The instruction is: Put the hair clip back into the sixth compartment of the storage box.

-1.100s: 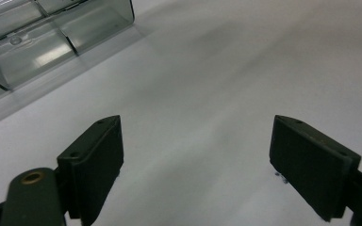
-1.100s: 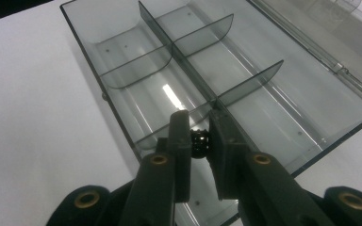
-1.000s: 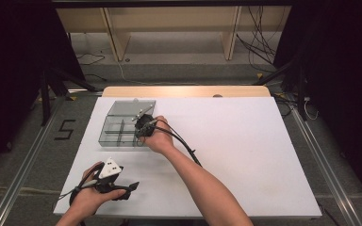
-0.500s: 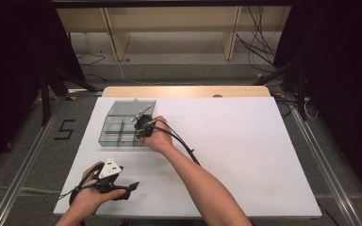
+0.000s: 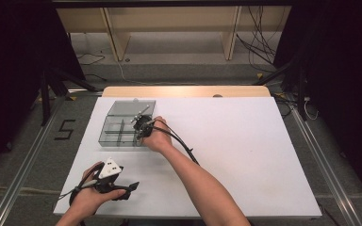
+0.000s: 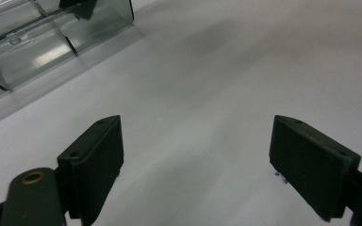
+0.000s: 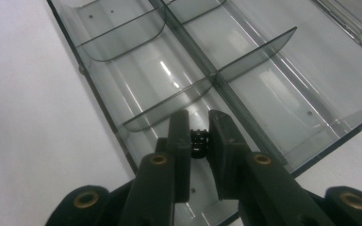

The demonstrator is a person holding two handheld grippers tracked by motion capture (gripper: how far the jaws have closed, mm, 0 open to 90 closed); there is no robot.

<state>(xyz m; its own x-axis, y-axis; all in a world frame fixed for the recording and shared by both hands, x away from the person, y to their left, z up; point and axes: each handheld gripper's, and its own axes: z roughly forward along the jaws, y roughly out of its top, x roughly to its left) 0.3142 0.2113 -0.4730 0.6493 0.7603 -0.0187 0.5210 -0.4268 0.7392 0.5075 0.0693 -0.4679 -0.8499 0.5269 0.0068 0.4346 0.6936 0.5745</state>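
- Jaws of the right gripper (image 7: 199, 136) are pinched almost together on a small black toothed part (image 7: 198, 140), which looks like a little gear; its ridged edge shows in the narrow gap between the two black pads.
- That part hangs just above the floor of a clear plastic organiser box (image 7: 99, 113), over the compartment nearest the gripper, close to the box's near wall; whether it touches the floor cannot be told.
- Thin smoky dividers split the box into several compartments, and the ones in view hold nothing.
- From the high view, the right gripper (image 5: 143, 128) sits at the right edge of the box (image 5: 111, 136), with the person's right hand (image 5: 156, 139) wrapped around it and the forearm running back toward the bottom of the frame.
- A black cable (image 5: 181, 143) trails from that gripper along the arm.
- Left gripper (image 6: 195, 155) jaws stand wide apart with nothing between them, only bare white table (image 6: 226, 84) below.
- At the top left of the left gripper view, a corner of the clear box (image 6: 37, 47) shows, well away from those jaws.
- Seen from above, the left gripper (image 5: 125, 188) rests low near the table's front-left corner, held in the left hand (image 5: 92, 200), with its grey three-cornered plate (image 5: 111, 168) on top.
- White board (image 5: 245, 155) covers the table, and a strip of pale wood (image 5: 184, 91) shows along its far edge.
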